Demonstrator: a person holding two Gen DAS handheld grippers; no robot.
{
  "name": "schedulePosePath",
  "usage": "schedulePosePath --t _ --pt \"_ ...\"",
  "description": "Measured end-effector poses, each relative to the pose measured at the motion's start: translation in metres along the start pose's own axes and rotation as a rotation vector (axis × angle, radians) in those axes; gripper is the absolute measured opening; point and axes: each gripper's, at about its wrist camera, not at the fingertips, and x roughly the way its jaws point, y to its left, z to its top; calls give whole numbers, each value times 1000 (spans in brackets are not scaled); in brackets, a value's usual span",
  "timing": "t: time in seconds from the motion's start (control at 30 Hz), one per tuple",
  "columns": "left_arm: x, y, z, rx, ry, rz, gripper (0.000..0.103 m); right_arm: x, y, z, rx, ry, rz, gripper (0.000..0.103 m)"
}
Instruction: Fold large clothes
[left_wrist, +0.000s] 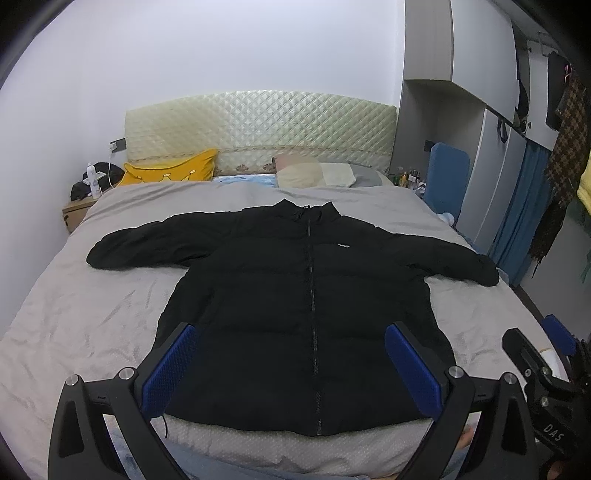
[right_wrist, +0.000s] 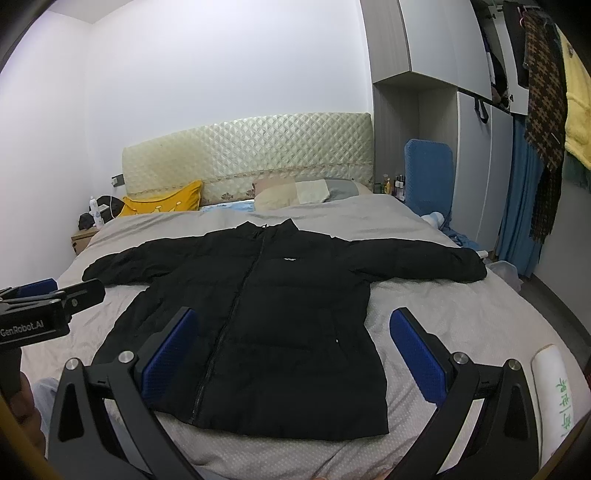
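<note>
Stretching across the frame is the bed (left_wrist: 74, 302), its grey cover lightly creased and faintly dotted, with a cream diamond-quilted headboard (left_wrist: 258, 129) at the far end. And right in the middle of that cover, the black puffer jacket (left_wrist: 295, 314) lies flat on its back, front up and zipped shut, collar aimed at the headboard and hem toward the cameras at the foot of the bed, so its long axis runs head to foot while both sleeves spread out sideways to either edge. Its shell is matte and puffy, stitched into broad horizontal bands, with a small white logo on the chest. Up by the headboard, a yellow cushion (left_wrist: 173, 170) with a crown print sits left, pale pillows (left_wrist: 317, 175) right. Now the left hand-held gripper (left_wrist: 295, 365) hovers above the hem, its blue ribbed pads (left_wrist: 173, 365) spread wide and holding nothing. Over to the right hand-held gripper (right_wrist: 295, 354), equally wide apart, equally empty, poised over the jacket's lower right side, one pad over fabric and the other over bare cover.
</note>
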Motion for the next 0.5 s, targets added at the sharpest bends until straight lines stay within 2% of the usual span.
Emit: schedulePosePath --t 0.5 --pt "-2 24 -4 -40 13 1 102 -1 2 1 5 17 -34 103"
